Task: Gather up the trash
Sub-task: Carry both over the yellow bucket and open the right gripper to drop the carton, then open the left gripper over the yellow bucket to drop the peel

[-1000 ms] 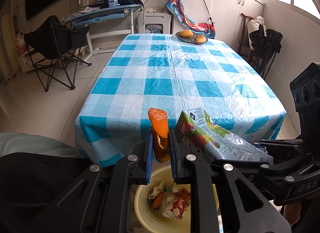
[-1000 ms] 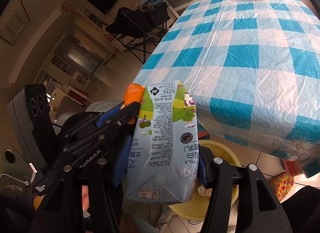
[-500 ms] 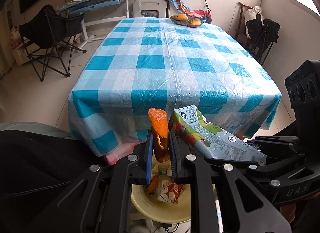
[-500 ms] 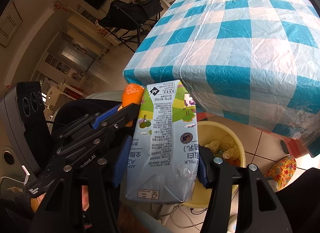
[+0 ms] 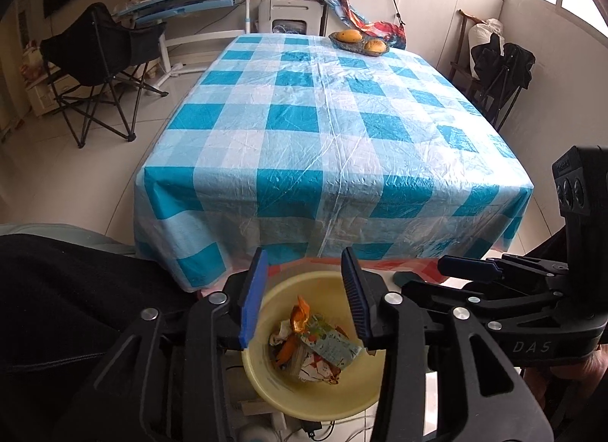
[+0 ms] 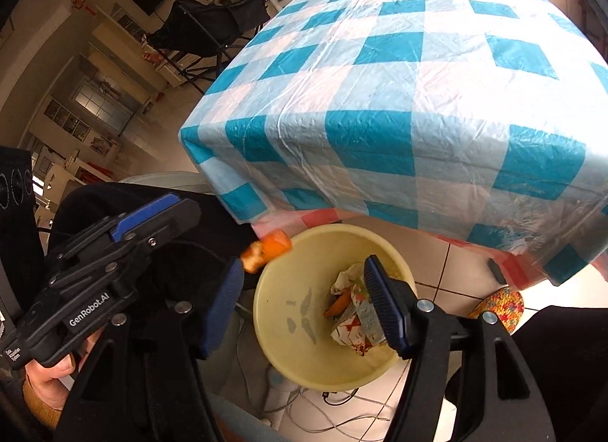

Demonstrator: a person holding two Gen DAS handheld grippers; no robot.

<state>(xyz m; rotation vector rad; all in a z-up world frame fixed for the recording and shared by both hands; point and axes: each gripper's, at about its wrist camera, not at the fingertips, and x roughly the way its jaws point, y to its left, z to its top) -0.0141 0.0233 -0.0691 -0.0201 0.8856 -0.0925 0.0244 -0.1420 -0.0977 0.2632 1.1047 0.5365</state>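
Note:
A yellow trash bin (image 5: 266, 369) stands on the floor below the table's near edge; it also shows in the right wrist view (image 6: 304, 339). My left gripper (image 5: 304, 297) is open and empty above the bin. My right gripper (image 6: 304, 301) is open and empty above it too. The milk carton (image 5: 330, 345) lies in the bin on other wrappers, partly hidden by my right finger in the right wrist view (image 6: 361, 312). The orange peel (image 6: 268, 250) is in mid-air at the bin's rim; in the left wrist view it (image 5: 298, 316) shows over the trash.
The table with a blue and white checked cloth (image 5: 326, 130) fills the view ahead, with a fruit dish (image 5: 359, 43) at its far end. A black folding chair (image 5: 98, 62) stands at the left. Cables lie on the floor under the bin.
Both grippers have opened. The milk carton dropped from my right gripper into the bin and the orange peel left my left gripper. Both grippers drew back from the table.

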